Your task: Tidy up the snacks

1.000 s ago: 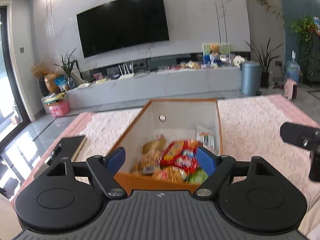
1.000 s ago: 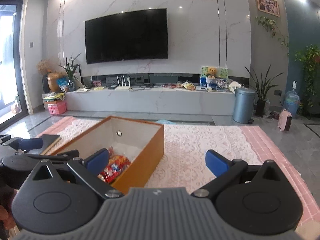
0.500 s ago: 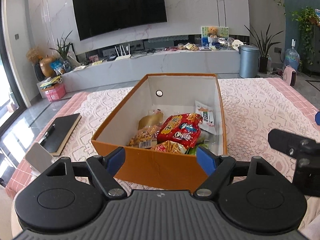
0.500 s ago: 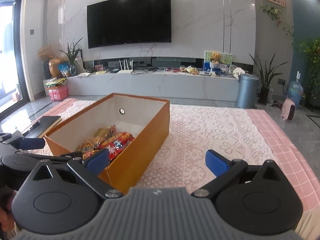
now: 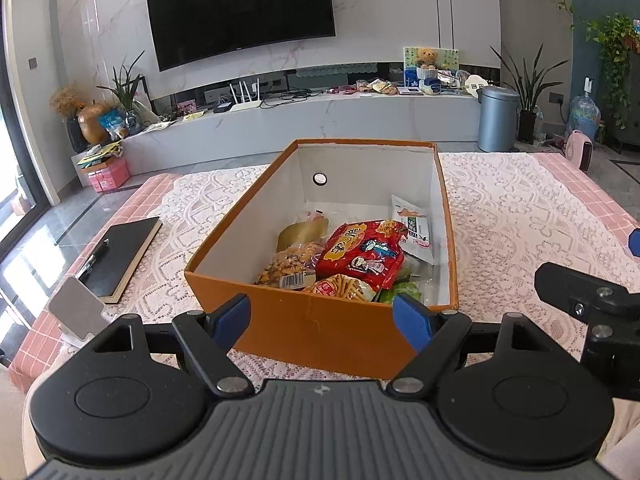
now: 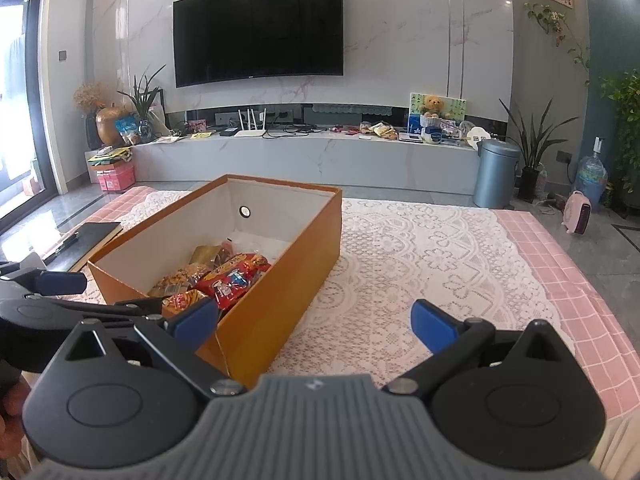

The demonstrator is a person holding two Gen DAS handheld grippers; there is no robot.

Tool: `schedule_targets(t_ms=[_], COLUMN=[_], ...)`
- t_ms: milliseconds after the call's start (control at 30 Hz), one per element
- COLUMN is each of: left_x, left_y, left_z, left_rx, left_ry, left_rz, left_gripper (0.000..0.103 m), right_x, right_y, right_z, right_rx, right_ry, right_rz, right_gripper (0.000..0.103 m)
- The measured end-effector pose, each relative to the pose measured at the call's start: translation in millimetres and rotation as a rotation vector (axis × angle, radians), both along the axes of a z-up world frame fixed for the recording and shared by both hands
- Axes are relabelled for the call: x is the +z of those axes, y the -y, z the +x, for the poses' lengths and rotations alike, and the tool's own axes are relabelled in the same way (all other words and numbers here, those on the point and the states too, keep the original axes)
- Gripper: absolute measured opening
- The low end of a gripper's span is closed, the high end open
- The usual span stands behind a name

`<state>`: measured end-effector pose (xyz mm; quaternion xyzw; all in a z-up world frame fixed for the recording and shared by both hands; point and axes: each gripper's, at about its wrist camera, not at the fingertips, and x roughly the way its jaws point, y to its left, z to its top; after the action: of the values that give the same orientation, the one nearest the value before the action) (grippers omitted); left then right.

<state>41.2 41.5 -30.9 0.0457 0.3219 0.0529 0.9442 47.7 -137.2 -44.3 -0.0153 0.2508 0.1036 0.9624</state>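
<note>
An open orange box stands on the lace-covered table and holds several snack packs: a red bag, a white packet, a clear bag of brown snacks and a fries pack. My left gripper is open and empty, just in front of the box's near wall. My right gripper is open and empty, to the right of the box, above the lace cloth. The red bag shows in the right wrist view too.
A black notebook with a pen and a grey phone stand lie on the table's left side. The pink table edge runs along the right. A TV wall, low cabinet and bin stand beyond.
Both grippers have pulled back and risen from the box, so more of its inside and front wall shows. Both stay open and empty.
</note>
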Motion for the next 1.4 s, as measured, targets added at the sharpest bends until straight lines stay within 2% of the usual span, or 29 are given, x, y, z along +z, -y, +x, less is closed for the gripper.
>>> schedule_targets(t_ms=[1067,1400], left_x=[5.0,6.7], left_y=[3.1,2.3], left_z=[0.1,-0.6], left_rx=[-0.006,-0.006], left_ry=[0.004,0.006], left_rz=[-0.001,-0.027], left_gripper=[0.095,0.095], right_x=[-1.5,-1.8], right_y=[0.5,1.1], right_z=[-2.8,-3.1], right_rx=[-0.013,-0.016], right_ry=[0.010,0.011], right_rz=[0.002,0.004], right_gripper=[0.100,0.100])
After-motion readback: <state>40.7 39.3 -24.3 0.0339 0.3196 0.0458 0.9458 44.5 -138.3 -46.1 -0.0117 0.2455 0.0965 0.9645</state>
